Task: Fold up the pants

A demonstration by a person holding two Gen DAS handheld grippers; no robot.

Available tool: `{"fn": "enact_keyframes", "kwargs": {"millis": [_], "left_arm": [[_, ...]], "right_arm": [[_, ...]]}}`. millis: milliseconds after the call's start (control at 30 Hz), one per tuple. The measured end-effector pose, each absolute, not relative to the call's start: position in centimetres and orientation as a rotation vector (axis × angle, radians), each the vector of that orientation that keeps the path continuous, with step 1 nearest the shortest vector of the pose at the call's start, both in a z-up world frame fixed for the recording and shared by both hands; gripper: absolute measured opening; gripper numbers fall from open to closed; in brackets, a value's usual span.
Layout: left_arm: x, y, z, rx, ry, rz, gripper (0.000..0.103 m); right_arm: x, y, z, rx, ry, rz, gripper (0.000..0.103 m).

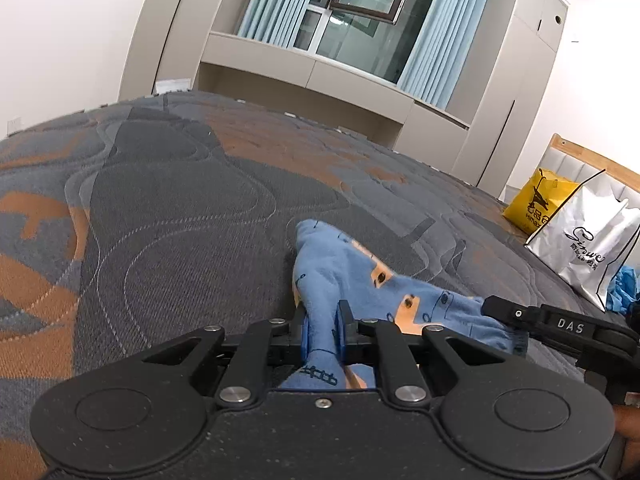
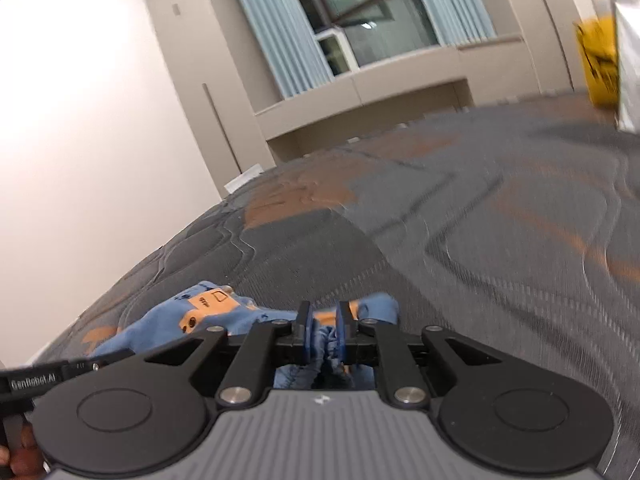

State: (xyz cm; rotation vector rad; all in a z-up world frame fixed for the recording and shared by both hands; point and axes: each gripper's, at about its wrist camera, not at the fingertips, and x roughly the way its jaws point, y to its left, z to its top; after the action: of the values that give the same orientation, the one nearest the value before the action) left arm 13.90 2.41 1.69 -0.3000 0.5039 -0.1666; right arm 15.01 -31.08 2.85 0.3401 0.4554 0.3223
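Observation:
The small blue pants [image 1: 344, 276] with orange patches lie bunched on the grey and orange quilted bed [image 1: 168, 184]. My left gripper [image 1: 322, 316] is shut on a fold of the pants at their near edge. My right gripper [image 2: 322, 316] is shut on a gathered part of the pants [image 2: 208, 312], which spread to its left on the bed [image 2: 460, 240]. The right gripper's black body [image 1: 560, 326] shows at the right of the left wrist view, at the pants' far end. The left gripper's body [image 2: 36, 380] shows at the left edge of the right wrist view.
A yellow bag [image 1: 536, 200] and a white shopping bag [image 1: 592, 240] stand at the bed's right side by a wooden headboard [image 1: 592, 160]. Some blue cloth [image 1: 622, 288] lies beside the white bag. A window with blue curtains [image 1: 360, 20] and beige cabinets stand beyond the bed.

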Motion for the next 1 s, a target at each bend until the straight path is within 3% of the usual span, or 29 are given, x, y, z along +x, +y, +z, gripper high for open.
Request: {"fn": "enact_keyframes", "kwargs": {"millis": [33, 100, 233, 300, 333, 400, 533, 1000], "left_arm": [[13.9, 2.7, 1.4, -0.312, 0.51, -0.168, 0.014], [13.9, 3.1, 1.1, -0.332, 0.514, -0.17, 0.014], [13.8, 3.2, 0.8, -0.342, 0.51, -0.17, 0.014], [13.8, 3.1, 0.7, -0.344, 0.507, -0.167, 0.014], [13.8, 3.1, 0.7, -0.347, 0.507, -0.165, 0.014], [13.8, 3.0, 0.7, -0.347, 0.507, -0.162, 0.014], [13.5, 2.8, 1.0, -0.34, 0.504, -0.156, 0.014], [13.8, 3.6, 4.0, -0.282, 0.415, -0.157, 0.013]], "right_arm": [[15.1, -31.5, 2.5, 0.372, 0.471, 0.314, 0.039], [15.4, -32.3, 1.8, 0.425, 0.497, 0.32, 0.058], [16.1, -33.1, 1.0, 0.462, 0.536, 0.335, 0.068], [16.6, -33.2, 0.7, 0.471, 0.553, 0.358, 0.062], [16.8, -33.1, 0.6, 0.467, 0.558, 0.363, 0.047], [17.0, -32.7, 0.4, 0.457, 0.569, 0.374, 0.038], [16.4, -32.5, 0.3, 0.481, 0.551, 0.375, 0.026], [15.3, -29.6, 4.1, 0.381, 0.407, 0.38, 0.02]]}}
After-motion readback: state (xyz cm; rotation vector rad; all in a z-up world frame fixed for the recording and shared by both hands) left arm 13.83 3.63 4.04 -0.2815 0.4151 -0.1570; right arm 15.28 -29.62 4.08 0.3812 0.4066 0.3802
